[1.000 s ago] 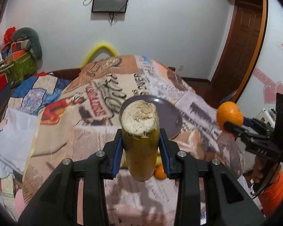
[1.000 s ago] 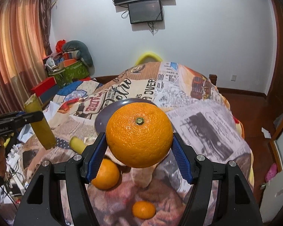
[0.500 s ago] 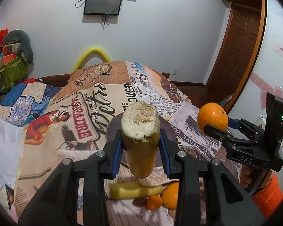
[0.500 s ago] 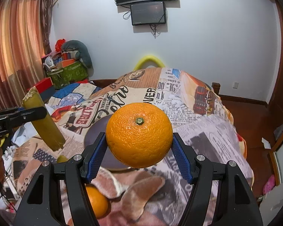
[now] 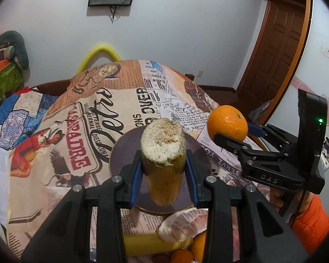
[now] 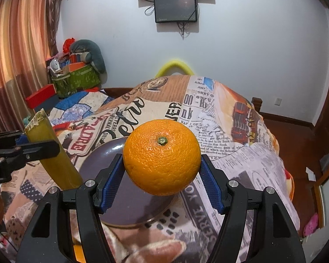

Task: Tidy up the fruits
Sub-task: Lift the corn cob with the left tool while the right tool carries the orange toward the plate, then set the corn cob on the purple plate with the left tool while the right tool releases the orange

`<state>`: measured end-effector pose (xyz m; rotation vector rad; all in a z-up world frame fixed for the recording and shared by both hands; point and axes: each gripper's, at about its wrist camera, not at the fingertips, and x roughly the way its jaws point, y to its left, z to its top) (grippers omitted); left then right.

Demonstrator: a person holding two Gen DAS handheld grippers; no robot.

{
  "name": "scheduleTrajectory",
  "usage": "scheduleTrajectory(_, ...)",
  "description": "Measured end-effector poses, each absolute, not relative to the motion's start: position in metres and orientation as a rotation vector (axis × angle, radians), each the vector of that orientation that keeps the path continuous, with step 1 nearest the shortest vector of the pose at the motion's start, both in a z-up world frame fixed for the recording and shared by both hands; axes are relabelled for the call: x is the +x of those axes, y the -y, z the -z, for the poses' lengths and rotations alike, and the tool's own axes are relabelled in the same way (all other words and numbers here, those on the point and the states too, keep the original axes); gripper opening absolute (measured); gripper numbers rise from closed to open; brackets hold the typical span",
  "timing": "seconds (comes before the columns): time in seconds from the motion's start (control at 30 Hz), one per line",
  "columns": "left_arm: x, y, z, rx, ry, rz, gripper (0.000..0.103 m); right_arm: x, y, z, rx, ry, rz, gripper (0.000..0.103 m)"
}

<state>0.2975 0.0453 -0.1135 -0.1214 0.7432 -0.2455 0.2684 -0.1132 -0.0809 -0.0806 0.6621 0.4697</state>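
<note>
Orange [image 6: 161, 157] clamped at its widest girth in right gripper [image 6: 161, 176], over purple plate [image 6: 98, 155]; firm, round, may roll. Sugarcane piece [image 5: 163, 162] pinched mid-length in left gripper [image 5: 163, 178]; stiff, light.

Black claw [image 5: 163, 171] with blue pads, orange sleeve [image 5: 311, 221]

White plastered wall [image 6: 241, 43] carrying two dark wall-mounted screens [image 6: 175, 8] at twelve o'clock; striped reddish curtain [image 6: 13, 50] hanging at ten o'clock; brown panelled wooden door [image 5: 276, 50] standing at two o'clock; newspaper-print cloth [image 5: 125, 100] covering the centre.
</note>
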Motion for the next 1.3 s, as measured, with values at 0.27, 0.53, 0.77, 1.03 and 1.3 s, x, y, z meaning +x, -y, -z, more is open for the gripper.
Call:
scheduleTrajectory(0.27, 0.325, -0.041, 0.134, -0.125, -0.819, 0.264, 0.036, 0.298, 0.105, 0.101, -0.1, -0.751, -0.502, 0.065)
scheduleTrajectory(0.53, 0.354, -0.047, 0.157, -0.182, -0.914, 0.269, 0.036, 0.315, 0.095, 0.118, -0.143, -0.815, -0.518, 0.065)
scheduleTrajectory(0.77, 0.374, -0.056, 0.162, -0.246, -0.924, 0.258, 0.036, 0.324, 0.088, 0.126, -0.165, -0.845, -0.537, 0.065)
scheduleTrajectory(1.03, 0.393, -0.063, 0.172, -0.276, -0.95, 0.234, 0.037, 0.33, 0.08, 0.141, -0.18, -0.902, -0.547, 0.065)
scheduleTrajectory(1.3, 0.402, -0.067, 0.186, -0.303, -1.013, 0.21, 0.045, 0.327, 0.073, 0.144, -0.236, -0.895, -0.545, 0.067)
